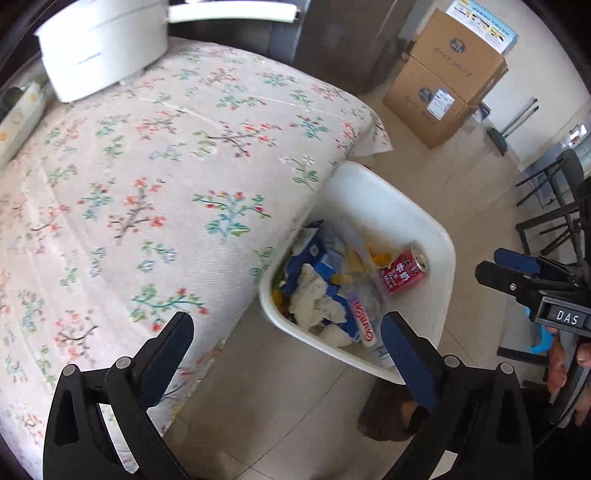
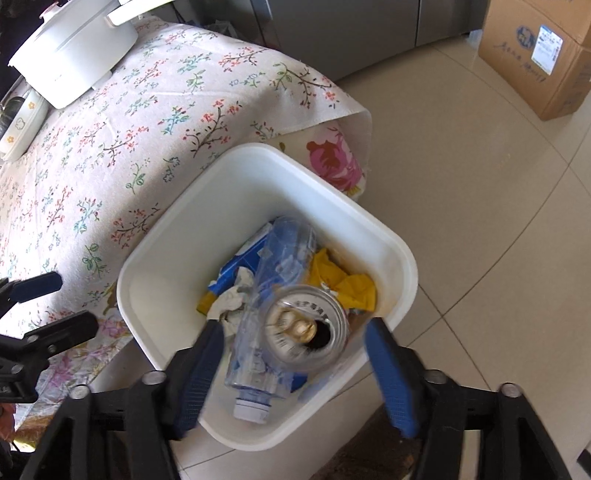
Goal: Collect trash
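Observation:
A white bin (image 1: 424,221) (image 2: 258,155) stands on the tiled floor against the table's edge. It holds a blue carton (image 1: 314,254), crumpled tissue (image 1: 314,295), a clear plastic bottle (image 2: 258,354) and a yellow wrapper (image 2: 351,291). A red milk can (image 1: 402,271) sits at the bin's right side. In the right wrist view its silver top (image 2: 306,328) shows between the fingers of my right gripper (image 2: 295,330), with gaps on both sides, so this gripper is open. My left gripper (image 1: 288,321) is wide open and empty over the bin's near rim.
The table under a floral cloth (image 1: 147,166) carries a white pot (image 1: 99,48) and a dish (image 2: 22,122). Cardboard boxes (image 1: 447,74) and a grey cabinet (image 2: 351,33) stand behind. A black frame (image 1: 546,206) is at the right, and a hand (image 1: 561,369) holds the right gripper (image 1: 487,263).

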A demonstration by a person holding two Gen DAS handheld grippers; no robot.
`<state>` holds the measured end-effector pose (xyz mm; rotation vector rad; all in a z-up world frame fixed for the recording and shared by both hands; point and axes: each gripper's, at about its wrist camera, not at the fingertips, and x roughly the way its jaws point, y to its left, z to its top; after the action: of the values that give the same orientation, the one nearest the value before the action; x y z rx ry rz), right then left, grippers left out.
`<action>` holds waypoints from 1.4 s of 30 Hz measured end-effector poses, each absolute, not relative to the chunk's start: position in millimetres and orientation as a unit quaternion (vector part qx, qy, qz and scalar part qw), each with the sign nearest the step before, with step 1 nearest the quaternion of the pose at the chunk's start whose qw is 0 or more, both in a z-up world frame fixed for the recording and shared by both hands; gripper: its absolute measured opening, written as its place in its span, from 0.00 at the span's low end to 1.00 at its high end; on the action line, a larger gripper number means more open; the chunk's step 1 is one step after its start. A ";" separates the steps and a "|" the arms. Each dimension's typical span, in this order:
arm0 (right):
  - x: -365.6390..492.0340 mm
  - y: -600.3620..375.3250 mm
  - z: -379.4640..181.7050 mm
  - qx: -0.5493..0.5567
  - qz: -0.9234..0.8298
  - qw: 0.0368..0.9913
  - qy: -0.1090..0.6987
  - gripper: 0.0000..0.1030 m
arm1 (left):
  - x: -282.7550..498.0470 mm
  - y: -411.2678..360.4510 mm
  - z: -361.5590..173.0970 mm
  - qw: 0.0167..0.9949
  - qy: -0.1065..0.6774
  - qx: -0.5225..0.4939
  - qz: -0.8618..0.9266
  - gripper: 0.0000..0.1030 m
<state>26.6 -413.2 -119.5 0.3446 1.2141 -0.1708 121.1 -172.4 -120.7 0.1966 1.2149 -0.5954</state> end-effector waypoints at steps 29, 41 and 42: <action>-46.2 -261.8 -8.7 -0.014 -0.045 0.933 0.357 0.90 | -23.5 -11.4 -18.0 0.930 0.366 0.019 -0.044 0.99; -72.8 -244.7 -7.6 -0.003 -0.044 0.939 0.340 0.93 | -39.1 -13.3 -24.0 0.928 0.370 0.040 -0.030 0.99; -73.5 -244.0 -7.8 -0.003 -0.045 0.939 0.341 0.93 | -39.6 -14.3 -24.0 0.928 0.369 0.041 -0.030 0.99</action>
<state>-73.5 -244.0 -7.8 -0.0064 0.6962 -0.0910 -39.6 -14.3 -24.0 0.0846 0.7564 -0.0607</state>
